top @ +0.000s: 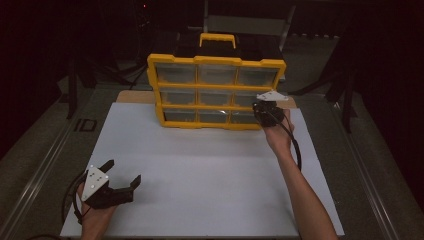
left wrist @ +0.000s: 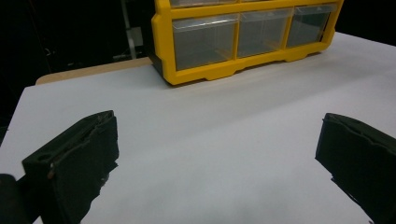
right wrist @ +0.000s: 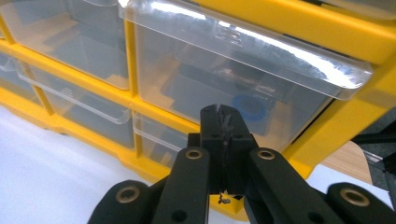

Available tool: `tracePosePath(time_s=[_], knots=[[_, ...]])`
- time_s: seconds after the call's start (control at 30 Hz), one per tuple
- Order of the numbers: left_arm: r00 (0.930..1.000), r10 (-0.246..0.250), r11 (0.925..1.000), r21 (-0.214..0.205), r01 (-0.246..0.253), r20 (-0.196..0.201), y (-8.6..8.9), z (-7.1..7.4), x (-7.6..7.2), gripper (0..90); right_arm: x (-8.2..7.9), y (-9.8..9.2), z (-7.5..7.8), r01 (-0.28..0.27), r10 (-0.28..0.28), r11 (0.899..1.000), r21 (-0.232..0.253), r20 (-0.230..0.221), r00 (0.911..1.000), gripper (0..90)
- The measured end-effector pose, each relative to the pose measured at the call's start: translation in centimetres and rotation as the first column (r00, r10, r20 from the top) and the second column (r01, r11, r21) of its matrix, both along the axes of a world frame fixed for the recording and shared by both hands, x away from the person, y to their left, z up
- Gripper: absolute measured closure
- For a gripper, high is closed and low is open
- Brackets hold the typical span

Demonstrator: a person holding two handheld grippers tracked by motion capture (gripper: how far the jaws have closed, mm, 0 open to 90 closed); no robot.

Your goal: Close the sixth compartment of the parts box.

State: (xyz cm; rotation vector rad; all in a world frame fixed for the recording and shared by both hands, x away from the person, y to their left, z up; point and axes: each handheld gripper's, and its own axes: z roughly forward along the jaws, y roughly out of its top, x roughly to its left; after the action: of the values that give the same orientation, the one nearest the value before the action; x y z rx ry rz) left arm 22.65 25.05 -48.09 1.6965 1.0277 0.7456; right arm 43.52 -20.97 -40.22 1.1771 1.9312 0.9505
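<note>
A yellow drawer cabinet [top: 216, 62] with clear plastic drawers stands upright at the far side of the white board [top: 200, 170]. My right gripper [top: 264, 111] is shut with nothing between its jaws. Its tips [right wrist: 226, 116] sit close in front of the middle drawer of the right column [right wrist: 210, 70]. A blue ring-shaped thing [right wrist: 247, 107] lies inside that drawer. Whether the tips touch the drawer front I cannot tell. My left gripper [top: 124, 170] rests low over the board's near left, open and empty. It faces the cabinet [left wrist: 163, 46] from a distance, with its jaws wide apart [left wrist: 218, 130].
The cabinet has a yellow carry handle [top: 217, 37] on top and a black back part. A brown table edge [top: 132, 96] shows behind the board. Dark stands and floor surround the table. A cable [top: 295, 145] trails from the right gripper along the forearm.
</note>
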Motion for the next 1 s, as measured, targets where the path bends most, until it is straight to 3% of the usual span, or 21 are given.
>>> tracePosePath(time_s=[0.23,0.4,0.8,1.0], knots=[[1.0000,0.001,1.0000,-0.002,-0.001,0.003,0.0,0.1,-0.1,0.0,0.1,-0.3,0.0,0.009,-0.009,1.000,0.017,-0.001,1.0000,89.7],[1.0000,0.001,1.0000,-0.003,-0.001,0.003,0.1,0.1,-0.1,0.0,-0.9,-0.7,-0.3,-0.024,0.025,0.999,0.032,-0.009,0.9997,89.6],[1.0000,-0.001,1.0000,0.001,0.001,0.001,-0.1,0.0,0.0,0.0,-5.0,-1.6,-0.1,-0.115,0.117,0.992,0.046,-0.038,0.9924,85.4],[1.0000,0.001,1.0000,-0.002,-0.001,0.001,0.0,0.1,-0.1,0.0,-8.0,-1.5,-0.5,-0.188,0.191,0.980,0.060,-0.048,0.9804,74.7]])
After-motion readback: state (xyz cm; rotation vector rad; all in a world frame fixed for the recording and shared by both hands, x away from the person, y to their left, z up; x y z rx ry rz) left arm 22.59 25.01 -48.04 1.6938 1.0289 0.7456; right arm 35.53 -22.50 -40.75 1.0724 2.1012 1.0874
